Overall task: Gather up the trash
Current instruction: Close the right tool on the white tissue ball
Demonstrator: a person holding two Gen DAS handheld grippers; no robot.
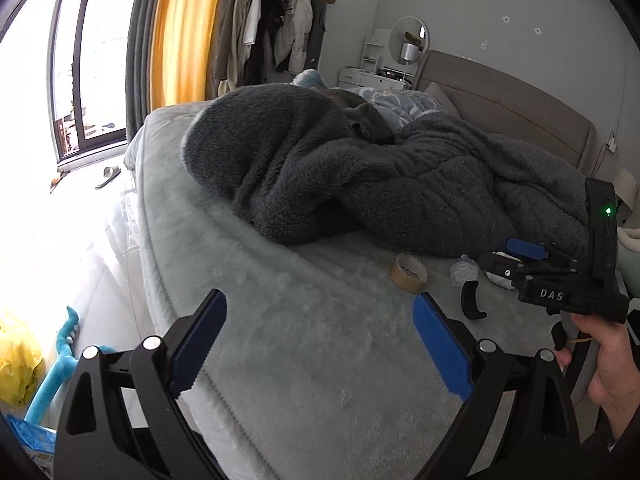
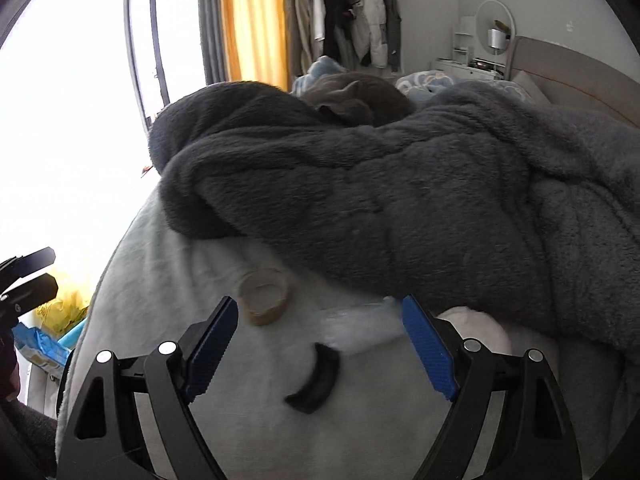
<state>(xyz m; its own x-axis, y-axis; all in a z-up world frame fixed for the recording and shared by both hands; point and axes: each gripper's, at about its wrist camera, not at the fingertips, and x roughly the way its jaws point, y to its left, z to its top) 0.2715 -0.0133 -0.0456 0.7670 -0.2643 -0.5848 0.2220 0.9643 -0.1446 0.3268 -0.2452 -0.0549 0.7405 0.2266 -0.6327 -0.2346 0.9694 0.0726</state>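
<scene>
Trash lies on the pale bed sheet (image 1: 304,320): a brown tape roll core (image 1: 409,272), a crumpled clear plastic wrap (image 1: 464,270), a black curved plastic piece (image 1: 471,302) and a white crumpled wad (image 1: 502,278). My left gripper (image 1: 320,344) is open and empty above the sheet, left of the trash. My right gripper (image 1: 516,254) shows at the right of that view, open above the white wad. In the right wrist view my right gripper (image 2: 320,348) is open; the black piece (image 2: 316,380) and clear wrap (image 2: 360,328) lie between its fingers, the tape core (image 2: 264,294) just beyond the left finger, the white wad (image 2: 476,328) behind the right finger.
A heaped dark grey fleece blanket (image 1: 340,172) covers the bed behind the trash, a grey cat (image 2: 352,96) curled on top. A yellow bag (image 1: 18,364), blue packaging (image 2: 40,344) and a blue toy (image 1: 60,364) lie on the floor left of the bed. Window, curtains, coat rack behind.
</scene>
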